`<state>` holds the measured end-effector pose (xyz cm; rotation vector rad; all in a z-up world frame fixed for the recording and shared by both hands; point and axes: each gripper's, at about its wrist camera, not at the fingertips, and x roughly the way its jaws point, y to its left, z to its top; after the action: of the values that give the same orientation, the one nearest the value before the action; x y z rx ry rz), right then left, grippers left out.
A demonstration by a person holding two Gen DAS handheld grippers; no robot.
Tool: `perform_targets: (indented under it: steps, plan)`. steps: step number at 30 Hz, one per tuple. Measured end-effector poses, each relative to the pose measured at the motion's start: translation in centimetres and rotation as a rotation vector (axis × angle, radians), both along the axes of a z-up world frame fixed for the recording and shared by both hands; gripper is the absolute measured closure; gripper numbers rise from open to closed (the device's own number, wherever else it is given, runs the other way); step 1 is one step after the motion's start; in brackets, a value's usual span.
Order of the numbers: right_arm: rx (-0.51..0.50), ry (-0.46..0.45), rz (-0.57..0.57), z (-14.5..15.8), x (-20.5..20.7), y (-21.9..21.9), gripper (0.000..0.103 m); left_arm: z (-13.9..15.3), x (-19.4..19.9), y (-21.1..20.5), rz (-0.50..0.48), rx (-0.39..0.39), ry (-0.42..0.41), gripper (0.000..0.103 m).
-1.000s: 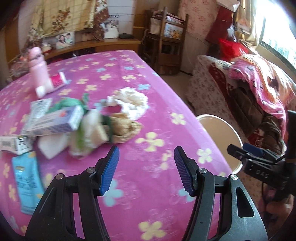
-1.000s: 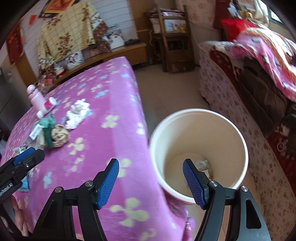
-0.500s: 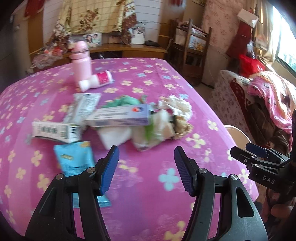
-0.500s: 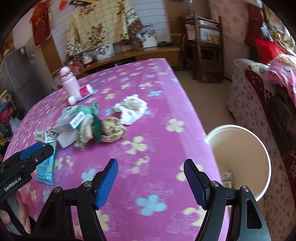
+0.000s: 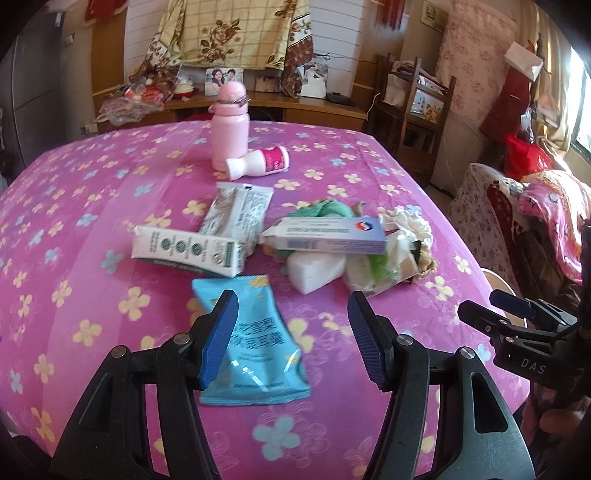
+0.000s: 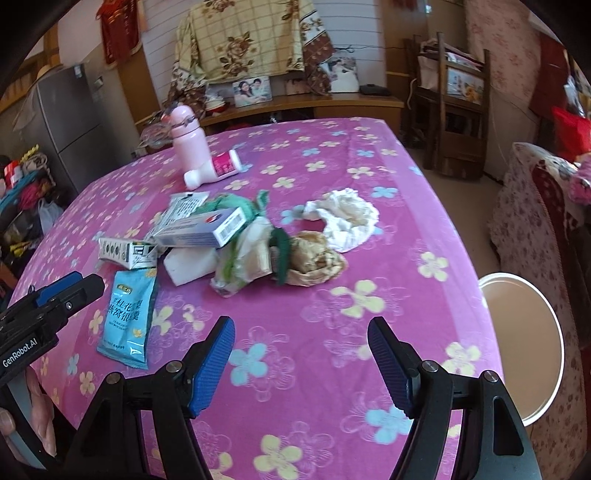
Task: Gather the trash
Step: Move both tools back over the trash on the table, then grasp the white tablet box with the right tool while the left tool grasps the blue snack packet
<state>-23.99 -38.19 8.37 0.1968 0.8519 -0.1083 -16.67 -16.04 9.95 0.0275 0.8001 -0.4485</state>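
A table under a magenta cloth (image 5: 110, 177) printed with yellow and blue flowers fills both views; behind it, along the top of the frame, run a wooden shelf with framed photos (image 6: 252, 91) and a draped floral blanket (image 5: 236, 29), with a wooden chair (image 6: 452, 103) at upper right and a grey fridge (image 6: 70, 122) at upper left of the right wrist view. The cream bin (image 6: 524, 343) stands off the table edge at the right of that view.

The trash lies mid-frame. A light blue packet (image 5: 255, 339) with Chinese writing lies flat, long axis running from the lower edge up toward the pile, partly behind the left gripper (image 5: 291, 339). A white and green carton (image 5: 188, 251) lies across the frame; a blue and white box (image 5: 328, 236) rests on crumpled wrappers (image 5: 373, 269), long axis left to right, barcode end at the right in the right wrist view. White tissue (image 6: 347, 218) sits right of the pile. A pink bottle (image 5: 229, 125) stands upright beside a toppled white and pink bottle (image 5: 258, 166).

Both the left gripper and the right gripper (image 6: 301, 354) hover with jaws spread wide, grasping nothing. Their bodies read "GenRobot.AI" and "DAS"
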Motion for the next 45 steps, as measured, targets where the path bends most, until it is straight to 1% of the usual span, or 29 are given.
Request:
perform_targets:
  steps: [5,7,8,13,16,18,19,21,24,25,27,28,29,30,31,32,33,34,38,39,40,41,42,43,45]
  plan:
    - [0.002,0.005,0.027,-0.5,1.3,0.7,0.031,-1.2,0.7,2.6,0.001,-0.027,0.061,0.041]
    - [0.012,0.004,0.038,-0.6,2.0,0.8,0.031,-2.0,1.1,3.4,0.003,-0.040,0.092,0.037]
    - [0.024,0.005,0.045,-0.7,2.5,0.8,0.031,-2.3,1.2,3.7,0.006,-0.043,0.101,0.037]
    - [0.056,-0.024,0.098,0.2,5.2,1.3,0.031,-4.3,2.5,4.7,0.024,-0.053,0.172,0.037]
    - [0.062,-0.046,0.177,1.1,7.8,2.1,0.030,-5.0,3.0,4.8,0.024,-0.071,0.196,0.037]
    - [0.020,-0.035,0.234,1.5,9.9,3.1,0.024,-5.1,3.3,4.7,0.015,-0.067,0.199,0.037]
    - [0.004,-0.023,0.285,1.6,11.1,3.7,0.021,-5.2,3.4,4.6,0.013,-0.062,0.198,0.037]
    - [-0.025,-0.001,0.363,1.6,12.8,4.8,0.021,-5.4,3.8,4.6,0.006,-0.052,0.200,0.037]
    - [-0.108,0.043,0.469,1.0,15.7,6.6,0.021,-5.7,4.3,4.6,-0.009,-0.051,0.208,0.037]
    - [-0.142,0.070,0.511,0.5,16.7,7.2,0.021,-5.8,4.4,4.5,-0.013,-0.048,0.211,0.037]
    - [-0.169,0.121,0.565,-0.6,18.0,7.8,0.021,-6.0,4.7,4.3,-0.018,-0.044,0.221,0.037]
    - [-0.161,0.150,0.597,-1.2,18.5,8.1,0.021,-6.2,4.9,4.3,-0.022,-0.044,0.227,0.037]
    - [-0.155,0.169,0.611,-1.6,18.5,8.1,0.021,-6.3,5.0,4.2,-0.024,-0.045,0.232,0.037]
    - [-0.151,0.193,0.620,-2.2,18.6,8.3,0.023,-6.4,5.1,4.1,-0.027,-0.044,0.235,0.037]
    - [-0.154,0.204,0.615,-2.5,18.6,8.3,0.032,-6.5,5.1,3.9,-0.030,-0.041,0.236,0.037]
    - [-0.136,0.196,0.611,-2.5,18.4,8.2,0.035,-6.5,5.2,3.8,-0.031,-0.036,0.234,0.037]
    - [-0.107,0.168,0.608,-2.4,17.8,8.0,0.037,-6.6,5.3,3.6,-0.031,-0.027,0.233,0.037]
    - [-0.096,0.141,0.596,-2.2,17.1,7.9,0.039,-6.7,5.3,3.5,-0.030,-0.022,0.232,0.037]
    - [-0.060,0.092,0.554,-1.8,14.7,7.5,0.045,-7.0,5.4,3.1,-0.036,-0.028,0.238,0.038]
    - [-0.057,0.081,0.532,-1.6,13.8,7.3,0.045,-7.0,5.4,3.0,-0.042,-0.038,0.241,0.046]
    - [-0.051,0.074,0.514,-1.5,13.2,7.2,0.045,-7.1,5.2,3.0,-0.051,-0.041,0.247,0.064]
    - [-0.034,0.065,0.493,-1.3,12.2,7.0,0.045,-7.1,5.1,3.0,-0.057,-0.038,0.255,0.069]
    - [-0.014,0.055,0.470,-1.1,10.8,6.6,0.045,-7.0,4.9,3.1,-0.057,-0.033,0.254,0.070]
    - [-0.009,0.052,0.452,-1.1,9.8,6.4,0.045,-6.9,4.7,3.2,-0.061,-0.035,0.250,0.075]
    - [0.002,0.062,0.419,-1.3,7.0,5.7,0.046,-6.7,4.2,3.5,-0.068,-0.028,0.247,0.075]
